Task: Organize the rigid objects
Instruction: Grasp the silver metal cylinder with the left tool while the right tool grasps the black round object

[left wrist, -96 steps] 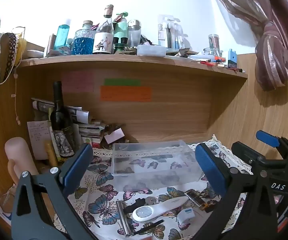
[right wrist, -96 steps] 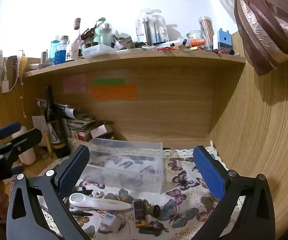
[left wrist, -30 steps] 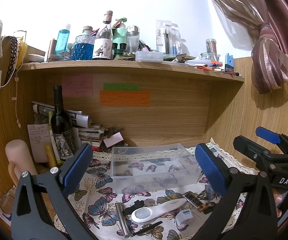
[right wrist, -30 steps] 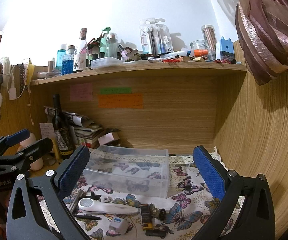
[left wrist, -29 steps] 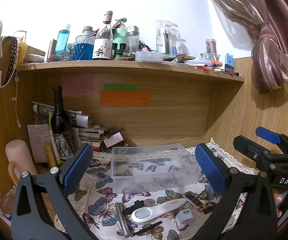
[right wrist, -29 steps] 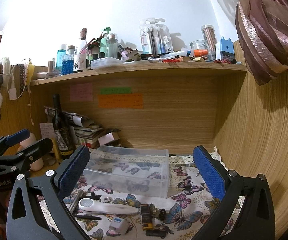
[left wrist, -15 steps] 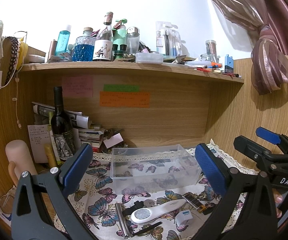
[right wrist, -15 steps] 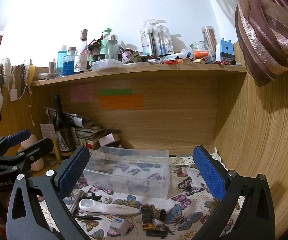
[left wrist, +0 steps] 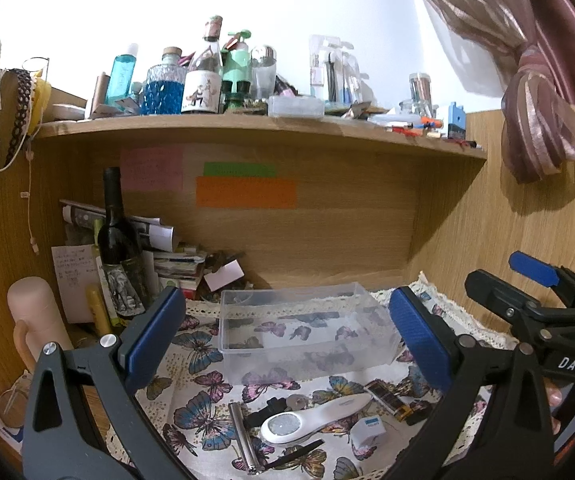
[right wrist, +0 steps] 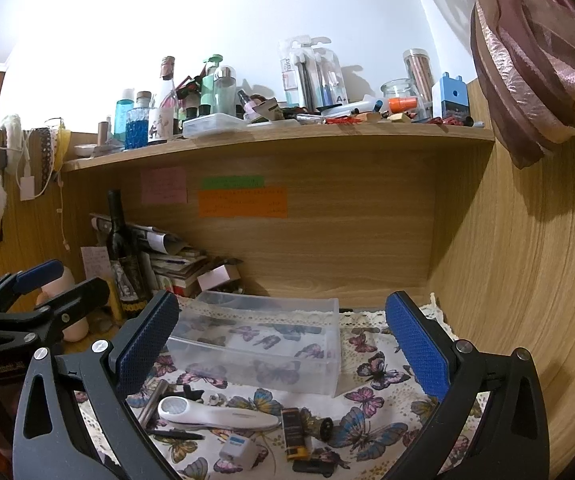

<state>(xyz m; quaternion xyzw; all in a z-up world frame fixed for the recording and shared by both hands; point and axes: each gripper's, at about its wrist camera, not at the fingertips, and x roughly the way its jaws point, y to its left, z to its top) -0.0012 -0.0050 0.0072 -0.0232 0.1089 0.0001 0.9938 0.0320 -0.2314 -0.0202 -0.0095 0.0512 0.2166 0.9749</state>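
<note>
Since the clear box (left wrist: 307, 332) looks empty and the magnifier (left wrist: 311, 416), batteries (right wrist: 293, 428) and other bits lie on the bench (right wrist: 371, 400), we've sorted nothing, left tool (left wrist: 287, 336) and right tool (right wrist: 283, 344) both wide, holding nothing.

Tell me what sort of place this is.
Probably a desk nook in a home bedroom: a wooden shelf crowded with toiletry bottles, a tied-back curtain, and a butterfly-print cloth on the desk.
</note>
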